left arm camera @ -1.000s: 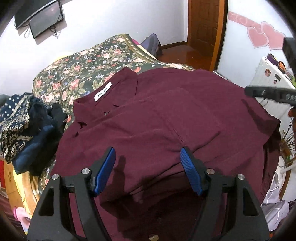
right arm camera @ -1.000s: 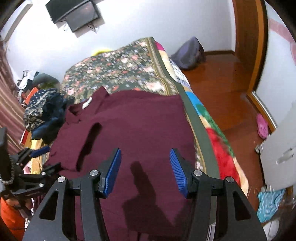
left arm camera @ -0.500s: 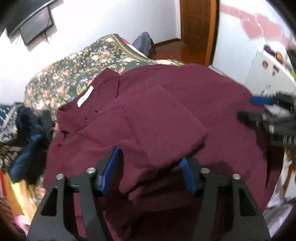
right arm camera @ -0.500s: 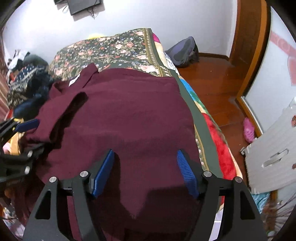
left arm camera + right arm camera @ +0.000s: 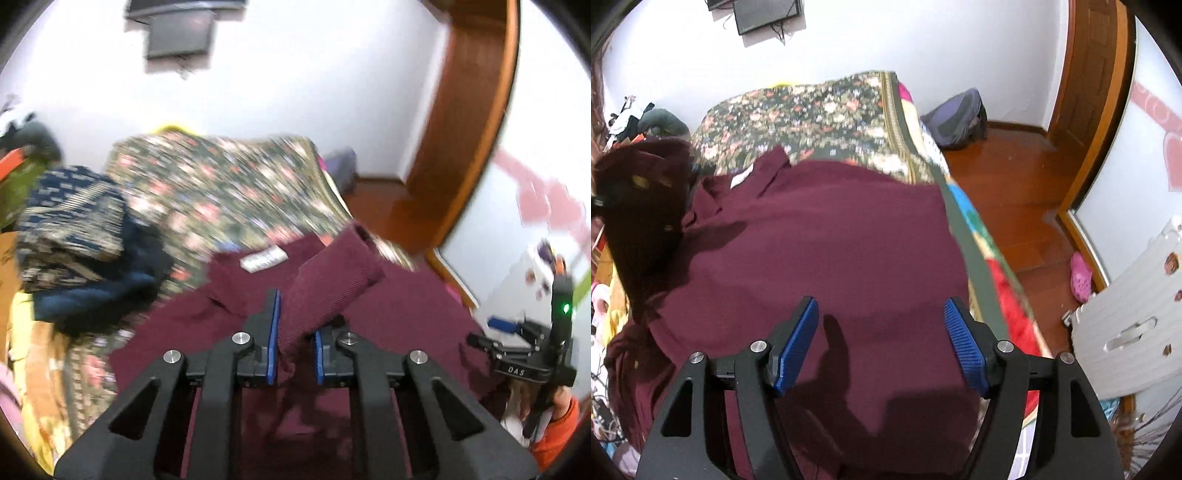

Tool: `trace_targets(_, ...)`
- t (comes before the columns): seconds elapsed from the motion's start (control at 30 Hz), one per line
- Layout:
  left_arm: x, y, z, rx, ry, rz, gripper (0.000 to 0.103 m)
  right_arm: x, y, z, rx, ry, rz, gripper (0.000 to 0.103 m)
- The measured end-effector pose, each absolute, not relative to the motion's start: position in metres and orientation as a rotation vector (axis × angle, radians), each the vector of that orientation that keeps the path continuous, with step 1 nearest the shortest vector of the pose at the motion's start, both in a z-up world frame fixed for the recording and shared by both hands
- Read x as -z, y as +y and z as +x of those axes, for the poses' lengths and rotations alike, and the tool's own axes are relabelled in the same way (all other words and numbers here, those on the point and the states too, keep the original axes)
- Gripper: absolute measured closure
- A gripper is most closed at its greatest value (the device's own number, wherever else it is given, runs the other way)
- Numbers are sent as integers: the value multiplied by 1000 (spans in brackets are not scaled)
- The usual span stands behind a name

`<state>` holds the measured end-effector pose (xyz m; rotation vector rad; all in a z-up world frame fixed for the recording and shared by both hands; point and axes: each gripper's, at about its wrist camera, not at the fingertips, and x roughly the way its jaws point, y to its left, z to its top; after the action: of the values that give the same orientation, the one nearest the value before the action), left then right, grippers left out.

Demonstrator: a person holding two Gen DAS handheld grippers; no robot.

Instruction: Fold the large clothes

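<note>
Floral bed [image 5: 820, 107] carrying maroon shirt [image 5: 827, 236], reaching its right edge | left gripper [image 5: 294, 339] closing, pinching shirt's sleeve [image 5: 332, 277] | right gripper [image 5: 881, 343] hovering over shirt, jaws spread, nothing between them

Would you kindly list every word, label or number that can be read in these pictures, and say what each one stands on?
"DAS": white letters on the black body of the right hand-held gripper, seen from the left wrist view.
White neck label on the maroon shirt: printed, but too blurred to read.
Wall screen: dark, no text shows.
Nothing else can be read.
</note>
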<state>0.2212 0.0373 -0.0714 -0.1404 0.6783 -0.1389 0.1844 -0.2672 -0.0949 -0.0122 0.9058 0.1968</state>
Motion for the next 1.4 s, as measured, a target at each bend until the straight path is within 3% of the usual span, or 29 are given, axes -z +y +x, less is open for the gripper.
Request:
trace_targets(0.17, 48, 102, 197, 12, 598, -219, 94, 86, -257, 194, -206, 876, 9, 36)
trace_targets(0.33, 63, 154, 182, -86, 613, -304, 94, 90, -245, 197, -227, 887, 30, 36)
trace_targets(0.7, 192, 202, 169, -158, 934, -421, 90, 97, -231, 197, -220, 937, 22, 36)
trace_targets(0.9, 251, 206, 164, -150, 1096, -480, 81, 102, -233, 198, -205, 956, 25, 36)
trace_targets(0.97, 253, 203, 164, -166, 1114, -444, 71, 104, -235, 200, -207, 968, 39, 36)
trace_targets(1.07, 245, 202, 159, -209, 1115, -388, 57, 107, -237, 203, -211, 983, 55, 36)
trace_targets(1.2, 217, 218, 148, -225, 1073, -391, 57, 103, -244, 205, -190, 971, 47, 36)
trace_targets(1.33, 187, 241, 144, -247, 985, -411, 43, 96, -254, 208, -176, 947, 52, 36)
trace_targets(1.4, 173, 251, 147, -251, 950, -428, 42, 93, -262, 212, -157, 936, 55, 36)
